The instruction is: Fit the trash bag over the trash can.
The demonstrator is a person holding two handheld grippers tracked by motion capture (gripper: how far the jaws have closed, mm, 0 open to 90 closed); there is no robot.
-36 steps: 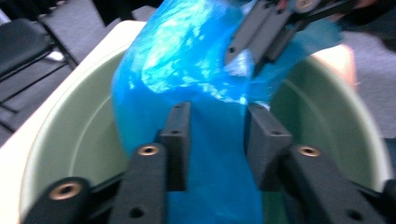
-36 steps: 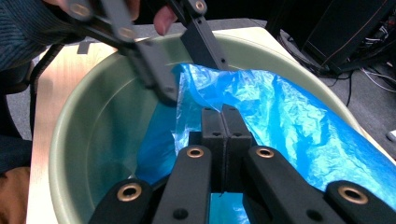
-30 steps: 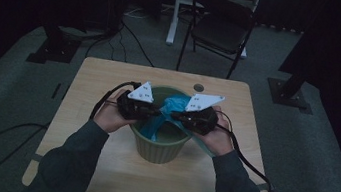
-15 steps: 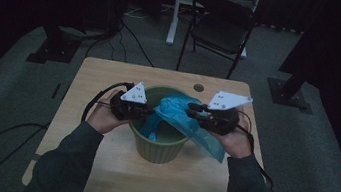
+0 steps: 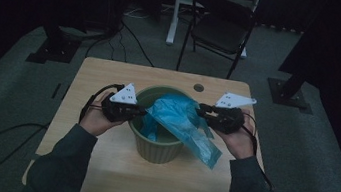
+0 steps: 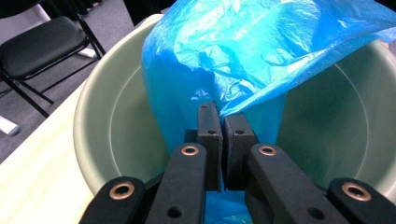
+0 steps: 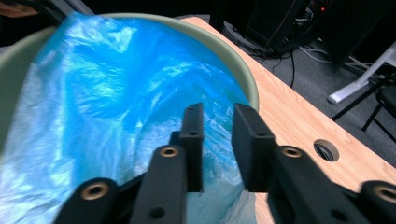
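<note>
A green bin (image 5: 155, 150) stands mid-table with a blue plastic bag (image 5: 182, 123) draped in it and hanging over its front right rim. My left gripper (image 5: 140, 113) is at the bin's left rim; in the left gripper view its jaws (image 6: 223, 140) are shut on a fold of the blue bag (image 6: 243, 51) inside the bin (image 6: 116, 107). My right gripper (image 5: 200, 113) is at the right rim. Its jaws (image 7: 217, 140) have just been opening and stand apart. The bag (image 7: 107, 93) lies behind the gap, not pressed by either pad.
The wooden table (image 5: 98, 166) has a round cable hole (image 5: 198, 87) behind the bin, near my right gripper. A black folding chair (image 5: 221, 27) stands beyond the table's far edge. Cables trail from both grippers across the table and the floor at left.
The two grippers have drawn apart from the middle of the bin toward its left and right rims. The bag has spread out and now hangs over the right front rim. The right jaws have opened.
</note>
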